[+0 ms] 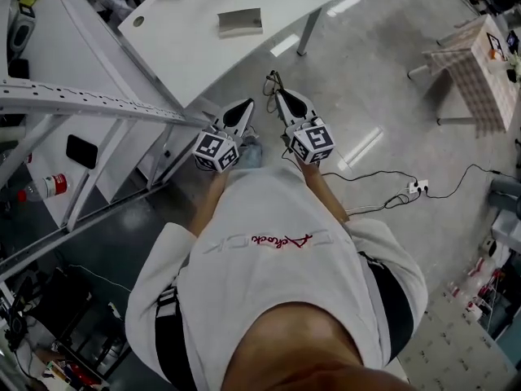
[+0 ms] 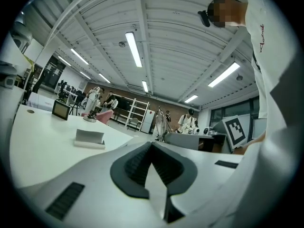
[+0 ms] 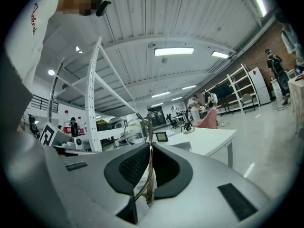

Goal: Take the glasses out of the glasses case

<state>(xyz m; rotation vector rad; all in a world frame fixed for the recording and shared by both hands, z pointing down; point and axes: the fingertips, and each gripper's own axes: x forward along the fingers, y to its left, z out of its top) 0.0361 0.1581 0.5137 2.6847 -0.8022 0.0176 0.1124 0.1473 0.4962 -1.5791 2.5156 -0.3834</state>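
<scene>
The grey glasses case (image 1: 240, 21) lies shut on the white table (image 1: 187, 47), far ahead of both grippers; the left gripper view shows the case (image 2: 89, 137) out on the tabletop too. My right gripper (image 1: 278, 93) is shut on the thin-framed glasses (image 1: 271, 78), held in the air beside the table's corner. In the right gripper view the glasses (image 3: 135, 129) stand up out of that gripper (image 3: 150, 146), one arm pinched between the pads. My left gripper (image 1: 246, 104) hovers just left of the right one. Its jaws (image 2: 152, 144) meet at the tips with nothing between them.
I stand on a grey floor at the table's near corner. A metal shelf frame (image 1: 81, 104) runs along the left, with a bottle (image 1: 47, 187) below it. A power strip (image 1: 417, 187) with cables lies on the floor at the right. A small cloth-covered table (image 1: 480, 72) stands far right.
</scene>
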